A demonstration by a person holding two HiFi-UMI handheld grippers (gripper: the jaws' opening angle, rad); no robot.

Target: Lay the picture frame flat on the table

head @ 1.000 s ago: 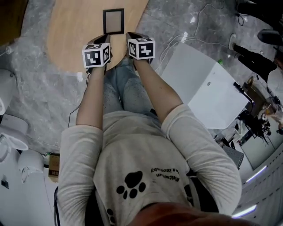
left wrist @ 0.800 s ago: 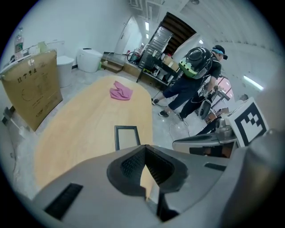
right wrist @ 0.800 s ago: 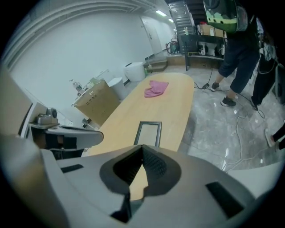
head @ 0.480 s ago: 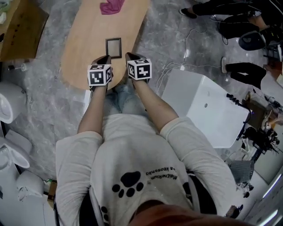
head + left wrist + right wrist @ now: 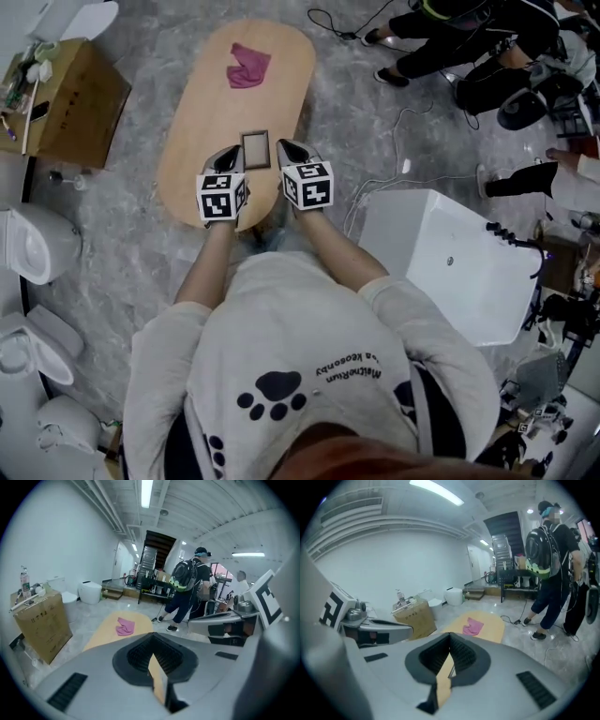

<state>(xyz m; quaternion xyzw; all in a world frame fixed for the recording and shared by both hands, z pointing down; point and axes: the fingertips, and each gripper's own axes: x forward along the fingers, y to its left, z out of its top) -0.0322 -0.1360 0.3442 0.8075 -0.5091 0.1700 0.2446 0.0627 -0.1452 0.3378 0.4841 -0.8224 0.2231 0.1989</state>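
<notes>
Looking steeply down, the head view places the left gripper point(image 5: 228, 155), the picture frame point(image 5: 255, 148) and the right gripper point(image 5: 284, 147) in a row across the near end of the oval table point(image 5: 202, 112). The frame lies flat on the wood, apart from both grippers, and a pink cloth point(image 5: 248, 66) lies at the far end. Only the gripper views show the jaws clearly: each pair is clenched tip to tip on nothing, and a standing person with a backpack point(image 5: 187, 581) is beyond them.
</notes>
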